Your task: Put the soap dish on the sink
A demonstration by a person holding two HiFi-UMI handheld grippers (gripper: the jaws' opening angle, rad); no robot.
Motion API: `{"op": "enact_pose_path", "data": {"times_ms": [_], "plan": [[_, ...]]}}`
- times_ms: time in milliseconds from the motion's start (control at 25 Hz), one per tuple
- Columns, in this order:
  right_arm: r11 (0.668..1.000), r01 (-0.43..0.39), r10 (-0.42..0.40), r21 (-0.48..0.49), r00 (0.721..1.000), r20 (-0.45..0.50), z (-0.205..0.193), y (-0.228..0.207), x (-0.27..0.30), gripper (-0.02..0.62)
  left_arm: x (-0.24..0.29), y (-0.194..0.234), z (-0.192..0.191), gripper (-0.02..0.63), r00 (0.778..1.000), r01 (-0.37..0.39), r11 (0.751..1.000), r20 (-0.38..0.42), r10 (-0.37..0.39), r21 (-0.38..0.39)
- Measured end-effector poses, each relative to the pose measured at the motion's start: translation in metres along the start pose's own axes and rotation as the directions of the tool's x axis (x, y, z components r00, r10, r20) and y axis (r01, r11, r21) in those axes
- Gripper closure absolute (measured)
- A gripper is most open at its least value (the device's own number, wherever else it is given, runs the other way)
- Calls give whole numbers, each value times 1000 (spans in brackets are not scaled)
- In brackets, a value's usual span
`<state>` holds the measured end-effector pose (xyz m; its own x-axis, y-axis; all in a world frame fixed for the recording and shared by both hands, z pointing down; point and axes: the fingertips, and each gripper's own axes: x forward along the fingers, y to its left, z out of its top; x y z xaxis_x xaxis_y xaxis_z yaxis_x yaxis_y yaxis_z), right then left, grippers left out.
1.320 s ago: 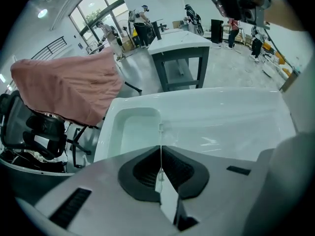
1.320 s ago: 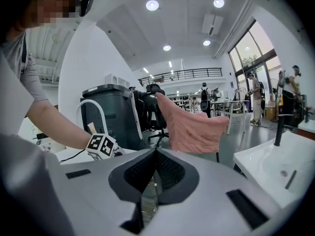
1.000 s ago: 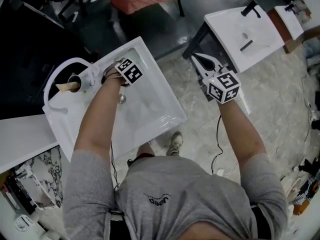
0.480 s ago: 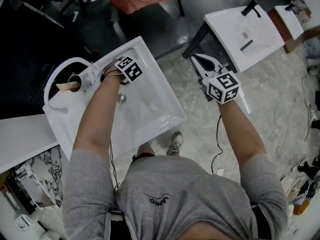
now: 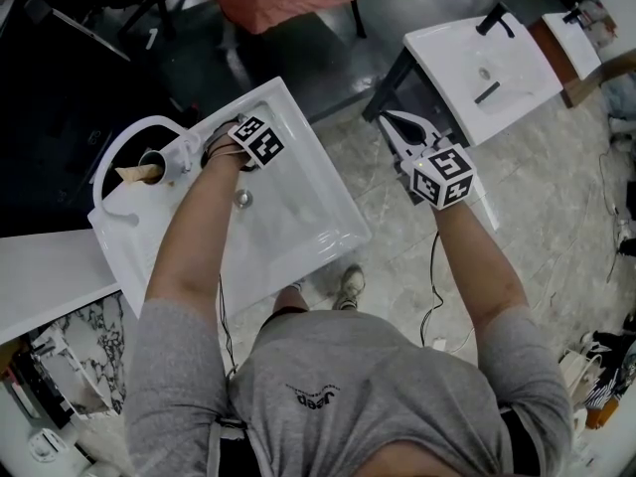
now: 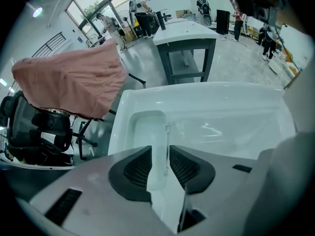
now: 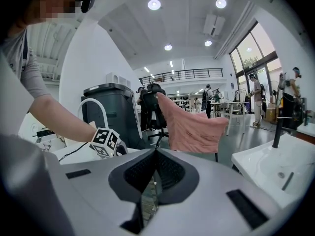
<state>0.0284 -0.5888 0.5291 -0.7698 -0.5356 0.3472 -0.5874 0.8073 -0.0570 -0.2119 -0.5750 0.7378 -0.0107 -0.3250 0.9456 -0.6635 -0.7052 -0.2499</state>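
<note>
Under my L tool (image 6: 160, 154), pointing steeply down: the soap dish (image 6: 150, 132), a pale see-through oblong tray. It lies flat on the sink (image 6: 231, 100), on the ledge at the corner, just to the tool's left of the basin. Dish's near end sits btwn the two pads. Tool's jaws are apart & opening, w/ a gap each side as far as I can see, so pads don't press on it. Ahead of the tool, past the sink's far rim: a pink cloth (image 6: 69, 77) draped over a dark chair, off to the left. Straight ahead, further off, a table (image 6: 187, 31) w/ white top & grey legs.

From the head view, L tool (image 5: 191, 149) is over the sink's (image 5: 298, 232) far-left corner, my forearm crossing the basin. Dish itself is too small to make out there.

R tool (image 5: 386, 117) hangs well apart to the right, over the floor, clear of both sinks. Its jaws are together, nothing btwn them. Looking along the R tool (image 7: 155, 156): the same pink cloth (image 7: 192, 127) ahead, my L arm & marker cube (image 7: 106, 142) to its left. A 2nd white sink (image 7: 280, 166) w/ a dark tap (image 7: 278, 124) is on its right.
</note>
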Motion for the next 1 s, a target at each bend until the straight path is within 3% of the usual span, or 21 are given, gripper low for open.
{"op": "enact_pose_path", "data": {"times_ms": [160,320,560,800,880,1000], "plan": [[1000,9,-9,-2,1000,13,8,0,-6,537,-13,4,8,483,999,-19,1000,30,19,-8],[1000,19,-19,-5,999,33,18,3,-19,537,-42,-2,32,483,992,-28,1000,124,29,-6],[998,55,-54,-15,997,59,38,3,-54,537,-100,-28,81,483,954,-7,1000,301,-1,28],[992,121,-120,-18,990,81,58,1,-108,537,-170,-68,125,509,866,18,998,498,-49,67],[990,140,-139,-8,987,76,61,1,-128,537,-195,-81,139,516,820,40,998,568,-66,58],[987,159,-159,7,985,74,63,4,-159,537,-238,-99,158,533,731,102,994,676,-92,25]]}}
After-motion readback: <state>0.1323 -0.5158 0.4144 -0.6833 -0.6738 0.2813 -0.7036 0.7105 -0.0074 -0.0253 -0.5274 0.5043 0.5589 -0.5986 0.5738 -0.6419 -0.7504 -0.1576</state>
